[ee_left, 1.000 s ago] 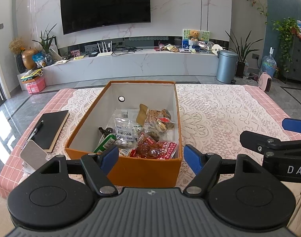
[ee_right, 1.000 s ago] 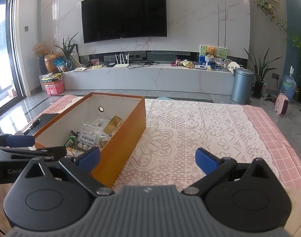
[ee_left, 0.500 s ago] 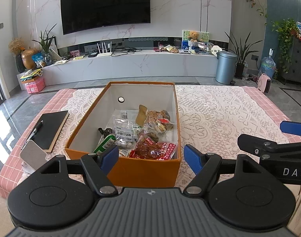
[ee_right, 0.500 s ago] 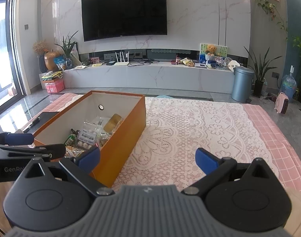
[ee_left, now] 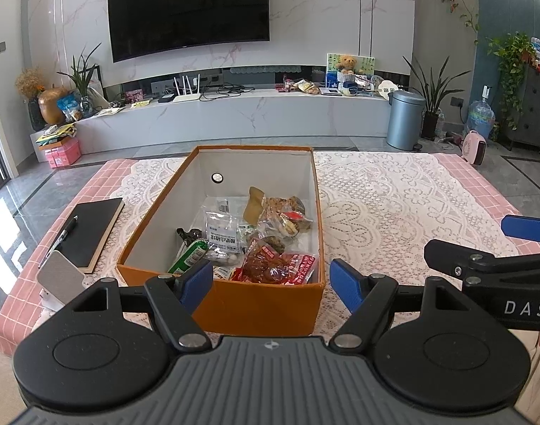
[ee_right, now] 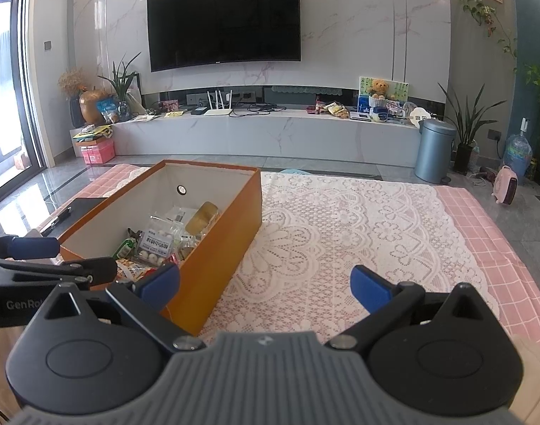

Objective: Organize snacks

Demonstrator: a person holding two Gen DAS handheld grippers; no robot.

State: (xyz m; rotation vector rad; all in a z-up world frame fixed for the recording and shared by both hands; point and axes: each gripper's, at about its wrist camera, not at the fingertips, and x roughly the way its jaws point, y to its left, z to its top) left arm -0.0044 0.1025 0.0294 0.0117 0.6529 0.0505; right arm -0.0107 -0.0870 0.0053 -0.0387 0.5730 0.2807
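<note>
Left tongs [ee_left: 271, 281] hovering spread wide, empty, lower centre of frame, before orange box [ee_left: 263, 304]. Snack packets [ee_left: 256, 237] lying inside box, centre frame, on lace-covered worktop [ee_left: 394, 205]. Right tongs [ee_right: 265, 283] gaping, gripping nothing, over lace right of box.

The room is bright with daylight, both views sharp and evenly exposed. The glass door [ee_right: 7, 106] left of the television [ee_right: 224, 21] is blown out to white, and the grey floor [ee_left: 7, 226] below it carries pale glare. Small ceiling lights glint on the marble wall [ee_right: 355, 17] right of the television. Shadows under the orange box [ee_left: 263, 306] are soft. Straight lines bow toward the frame edges, and the corners go black.
</note>
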